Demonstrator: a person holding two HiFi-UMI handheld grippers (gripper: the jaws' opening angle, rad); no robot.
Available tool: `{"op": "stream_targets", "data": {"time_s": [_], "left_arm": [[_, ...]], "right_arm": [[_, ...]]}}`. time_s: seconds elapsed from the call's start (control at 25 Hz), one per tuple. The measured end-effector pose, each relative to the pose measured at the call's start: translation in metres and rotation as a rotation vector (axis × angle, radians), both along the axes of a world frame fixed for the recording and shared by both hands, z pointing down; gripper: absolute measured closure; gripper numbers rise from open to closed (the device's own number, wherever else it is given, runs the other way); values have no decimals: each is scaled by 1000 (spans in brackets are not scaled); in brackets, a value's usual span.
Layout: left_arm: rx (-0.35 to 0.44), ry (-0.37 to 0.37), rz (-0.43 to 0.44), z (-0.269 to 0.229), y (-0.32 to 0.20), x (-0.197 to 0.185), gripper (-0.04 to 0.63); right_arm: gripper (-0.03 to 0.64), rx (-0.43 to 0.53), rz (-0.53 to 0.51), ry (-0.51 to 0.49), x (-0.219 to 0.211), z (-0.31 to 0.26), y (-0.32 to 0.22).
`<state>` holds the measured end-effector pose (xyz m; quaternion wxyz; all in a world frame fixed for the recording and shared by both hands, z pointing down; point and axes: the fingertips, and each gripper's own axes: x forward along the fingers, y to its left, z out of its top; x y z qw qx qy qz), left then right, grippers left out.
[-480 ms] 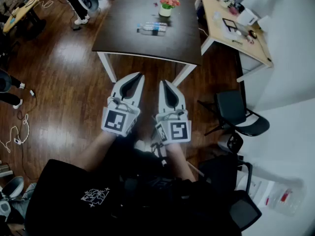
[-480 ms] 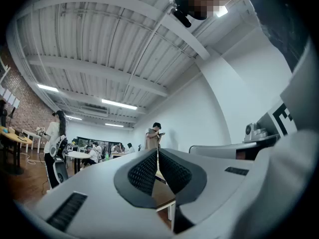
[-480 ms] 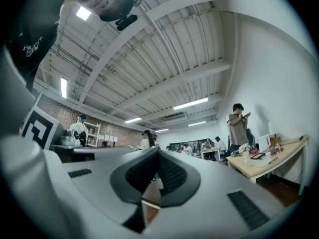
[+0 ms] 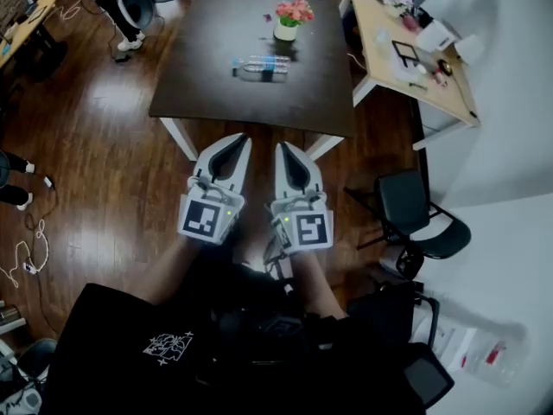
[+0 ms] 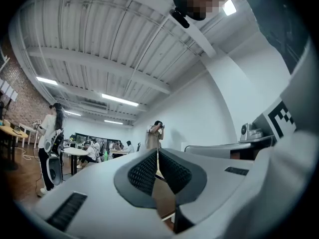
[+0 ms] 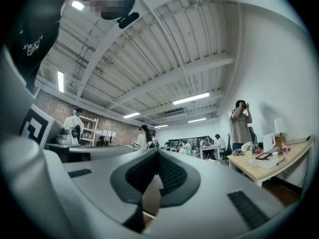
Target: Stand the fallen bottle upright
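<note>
the left claw (image 4: 243,138) and the right claw (image 4: 282,146) are held side by side, close together and about level, over the wooden floor (image 4: 104,145), their tips just short of the near edge of the dark table (image 4: 199,93). in the left gripper view the ribbed pads (image 5: 144,173) of the left claw are pressed together at the tip with nothing between them. in the right gripper view the pads (image 6: 172,176) of the right claw also meet at the tip, likewise empty. the bottle (image 4: 262,66) lies on its side on the dark table, straight ahead of the gap between the two claws and well apart from both, untouched. the flower pot (image 4: 291,21) stands upright just beyond the bottle, farther from the claws and a little toward the right claw's side. a light wooden desk (image 4: 436,93) sits ahead and to the right of the right claw, and a black chair (image 4: 406,195) stands off to that claw's right, near it.
</note>
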<state>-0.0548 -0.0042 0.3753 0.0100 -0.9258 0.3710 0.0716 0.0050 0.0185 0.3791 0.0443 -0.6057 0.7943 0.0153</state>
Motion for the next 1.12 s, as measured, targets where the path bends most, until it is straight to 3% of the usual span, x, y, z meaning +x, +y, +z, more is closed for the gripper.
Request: {"op": "stream_targets", "data": {"time_s": [0.28, 0.64, 0.8, 0.92, 1.12], "left_arm": [[-8, -5, 34, -3, -92, 4, 588], [-44, -32, 58, 12, -169, 20, 588], [-61, -56, 38, 24, -194, 38, 588], [-68, -116, 11, 39, -215, 53, 586], [-83, -157, -54, 54, -254, 79, 586]], "right_arm": [[592, -8, 23, 33, 3, -2, -95], [592, -32, 46, 52, 26, 3, -169], [592, -52, 17, 40, 39, 11, -199], [592, -38, -28, 39, 48, 8, -218], [592, -46, -76, 8, 88, 11, -249]]}}
